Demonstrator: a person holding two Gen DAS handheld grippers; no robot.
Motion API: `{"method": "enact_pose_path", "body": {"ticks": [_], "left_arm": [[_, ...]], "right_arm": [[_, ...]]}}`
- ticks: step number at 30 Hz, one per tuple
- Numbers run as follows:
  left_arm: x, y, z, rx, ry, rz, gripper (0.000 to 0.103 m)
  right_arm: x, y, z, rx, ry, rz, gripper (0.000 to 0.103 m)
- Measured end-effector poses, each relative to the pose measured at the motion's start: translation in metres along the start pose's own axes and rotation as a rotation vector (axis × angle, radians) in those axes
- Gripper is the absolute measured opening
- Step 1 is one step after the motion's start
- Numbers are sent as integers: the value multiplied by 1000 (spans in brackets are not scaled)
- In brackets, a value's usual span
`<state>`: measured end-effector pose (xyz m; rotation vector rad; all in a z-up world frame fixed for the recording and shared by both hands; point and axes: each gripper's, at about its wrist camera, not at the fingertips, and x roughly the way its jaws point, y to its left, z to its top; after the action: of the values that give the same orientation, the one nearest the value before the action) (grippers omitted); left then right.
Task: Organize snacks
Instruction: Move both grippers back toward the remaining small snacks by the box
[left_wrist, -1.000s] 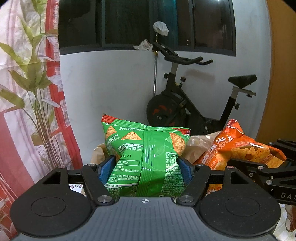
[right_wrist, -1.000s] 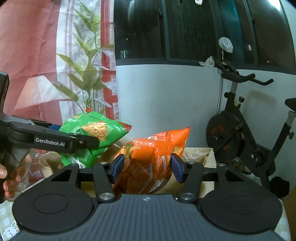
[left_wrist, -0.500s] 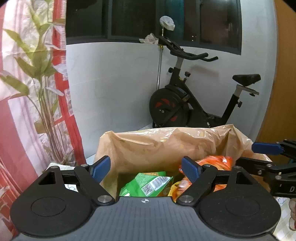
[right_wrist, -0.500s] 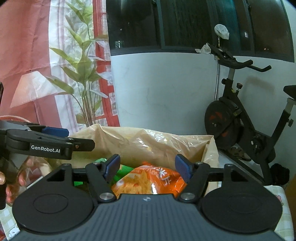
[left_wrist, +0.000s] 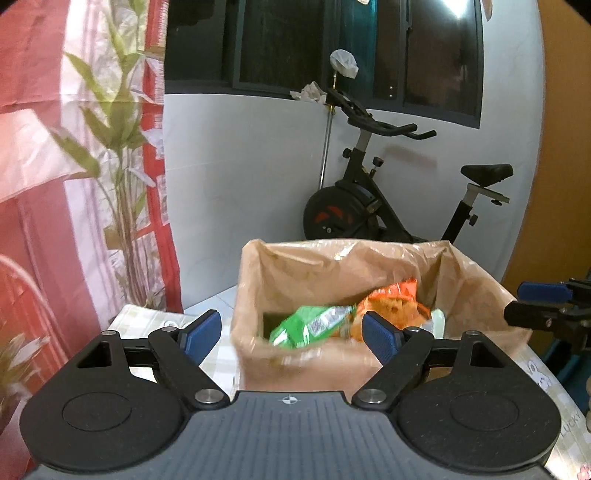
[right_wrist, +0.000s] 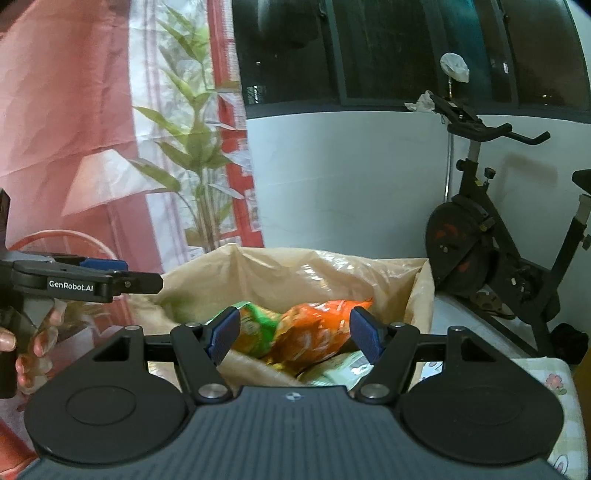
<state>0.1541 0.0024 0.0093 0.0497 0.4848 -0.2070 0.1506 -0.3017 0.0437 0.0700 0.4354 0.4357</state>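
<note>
A cardboard box (left_wrist: 317, 365) lined with a tan plastic bag stands on the table. Inside it lie a green chip bag (left_wrist: 314, 325) and an orange chip bag (left_wrist: 391, 306), side by side. My left gripper (left_wrist: 291, 334) hovers in front of the box, open and empty. The right wrist view shows the same box (right_wrist: 258, 273) with the green chip bag (right_wrist: 255, 325) and orange chip bag (right_wrist: 314, 332) below my right gripper (right_wrist: 293, 334), which is open with its pads clear of both. A pale packet (right_wrist: 340, 369) lies near the box's front.
An exercise bike (left_wrist: 373, 199) stands against the white wall behind the box. A red and white leaf-print curtain (left_wrist: 74, 166) hangs at the left. The table carries a checked cloth (left_wrist: 554, 424). A hand (right_wrist: 26, 354) grips the left gripper's handle.
Both grippers let go of their chip bags, which dropped into the box. Both grippers then drew back from the box, so more of it shows now.
</note>
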Motion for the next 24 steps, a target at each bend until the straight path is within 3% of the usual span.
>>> {"method": "enact_pose_path", "body": {"ticks": [5, 19, 24], "left_arm": [[-23, 8, -29, -27, 2, 22, 85], [-28, 7, -131, -163, 94, 6, 81], [-23, -3, -156, -122, 139, -15, 81]], "right_arm": [[-20, 5, -15, 43, -14, 27, 80], [-26, 10, -87, 11, 94, -40, 80], [-24, 16, -114, -28, 107, -108, 80]]}}
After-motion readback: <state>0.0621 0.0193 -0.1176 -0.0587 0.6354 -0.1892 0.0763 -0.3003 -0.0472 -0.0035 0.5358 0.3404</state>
